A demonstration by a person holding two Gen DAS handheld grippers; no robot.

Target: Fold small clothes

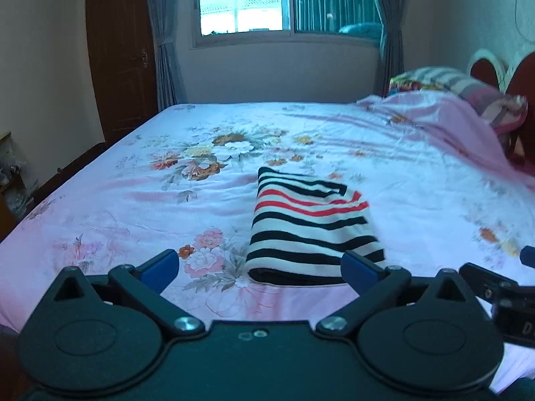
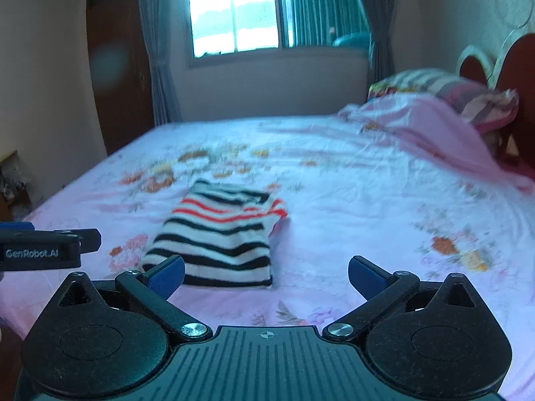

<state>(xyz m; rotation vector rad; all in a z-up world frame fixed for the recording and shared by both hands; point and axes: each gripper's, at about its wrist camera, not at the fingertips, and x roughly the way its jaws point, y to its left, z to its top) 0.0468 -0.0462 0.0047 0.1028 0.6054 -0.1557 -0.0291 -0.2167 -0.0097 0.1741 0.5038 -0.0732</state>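
**Striped garment lies folded on floral bed, both grippers held wide above the near edge**

A small striped garment, black and white with a few red bands toward its far end, lies folded into a compact rectangle on the pink floral bedsheet, toward the near side of the bed. Its near edge shows stacked layers. The sheet around it is bare apart from printed flowers and a few soft creases.

The left gripper is poised just short of the garment with its blue-padded fingers spread wide and nothing between them; in the left wrist view the right-hand pad overlaps the garment's near corner, though contact cannot be judged. The right gripper is likewise spread wide and empty, sitting beside the left one. From its blurred view the garment lies ahead and to the left, with the left-hand pad overlapping its near edge.

Farther out, a rumpled pink blanket is heaped at the right side of the bed against striped pillows and a red headboard. Beyond the bed's far edge stand a window flanked by grey curtains, and a dark wooden wardrobe at the left wall.
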